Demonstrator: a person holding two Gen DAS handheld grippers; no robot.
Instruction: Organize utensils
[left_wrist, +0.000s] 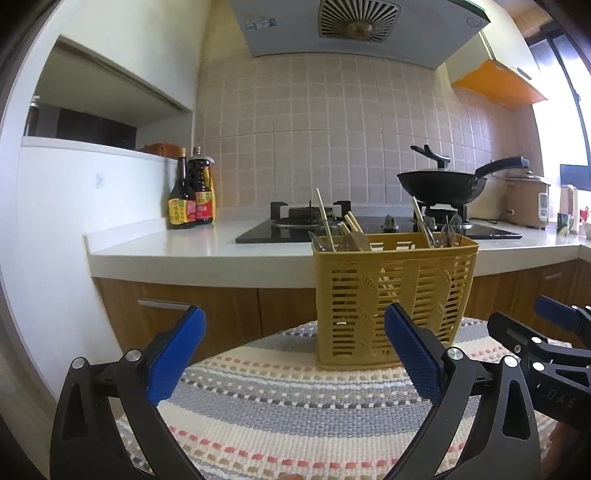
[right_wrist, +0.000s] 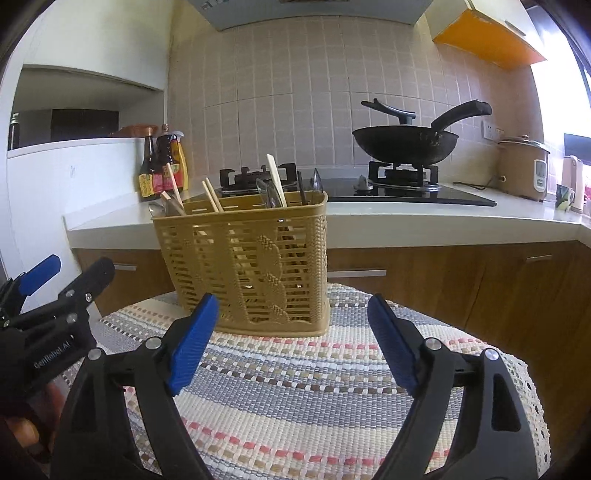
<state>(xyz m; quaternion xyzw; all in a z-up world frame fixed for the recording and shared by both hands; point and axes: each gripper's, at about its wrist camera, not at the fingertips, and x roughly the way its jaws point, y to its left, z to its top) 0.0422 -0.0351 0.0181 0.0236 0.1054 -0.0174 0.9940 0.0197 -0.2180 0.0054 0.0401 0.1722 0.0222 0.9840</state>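
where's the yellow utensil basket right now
The yellow utensil basket stands upright at the far edge of the striped woven mat, left of centre in the right wrist view, before the white counter.

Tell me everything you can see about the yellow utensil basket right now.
The yellow utensil basket is a rectangular, slotted holder, plastic by the look of it, with a woven leaf-like relief on its front. It stands upright on the striped woven mat, in front of the kitchen counter. Dividers show at its rim. Wooden chopsticks and what look like spoons and other utensils stick up out of it, leaning. Neither tool touches it; only the mat and its contents do.
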